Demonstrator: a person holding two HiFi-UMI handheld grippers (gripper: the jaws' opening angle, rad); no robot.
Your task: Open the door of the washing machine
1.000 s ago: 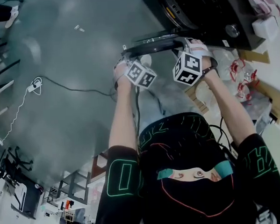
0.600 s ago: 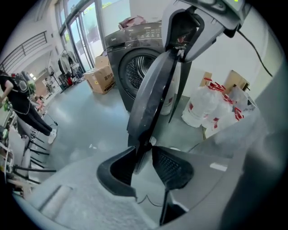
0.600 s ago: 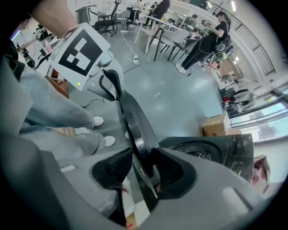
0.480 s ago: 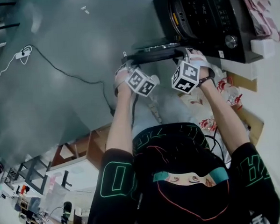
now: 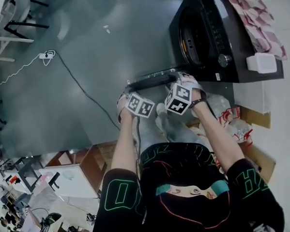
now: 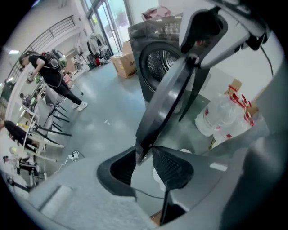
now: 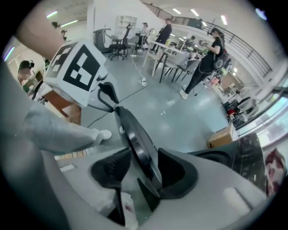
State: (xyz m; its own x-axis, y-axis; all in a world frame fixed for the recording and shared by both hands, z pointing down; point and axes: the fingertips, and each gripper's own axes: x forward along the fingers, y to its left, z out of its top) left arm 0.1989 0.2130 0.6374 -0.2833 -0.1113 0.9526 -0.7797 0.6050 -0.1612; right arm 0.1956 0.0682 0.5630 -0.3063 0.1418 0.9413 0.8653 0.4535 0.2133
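The dark washing machine (image 5: pixel 203 32) stands at the upper right of the head view, its drum opening uncovered. Its round door (image 5: pixel 150 80) has swung out toward me and shows edge-on. My left gripper (image 5: pixel 129 93) is at the door's free end. In the left gripper view the door (image 6: pixel 171 99) runs down into my left gripper (image 6: pixel 144 152), whose pads are shut on its edge. My right gripper (image 5: pixel 180 80) straddles the rim nearer the machine. In the right gripper view its jaws (image 7: pixel 144 155) are opening; the door (image 7: pixel 135 139) leans on one pad, clear of the other.
Clear plastic bags with red print (image 5: pixel 230 120) and a cardboard box (image 5: pixel 256 119) lie by the machine's near side. A black cable (image 5: pixel 80 87) crosses the grey floor to a white plug (image 5: pixel 47 55). A white box (image 5: pixel 261 63) and cloth (image 5: pixel 253 15) top the machine. People at desks (image 7: pixel 207 58).
The door has swung farther out from the machine, and both grippers have travelled with it. The drum opening now shows more fully in the head view.
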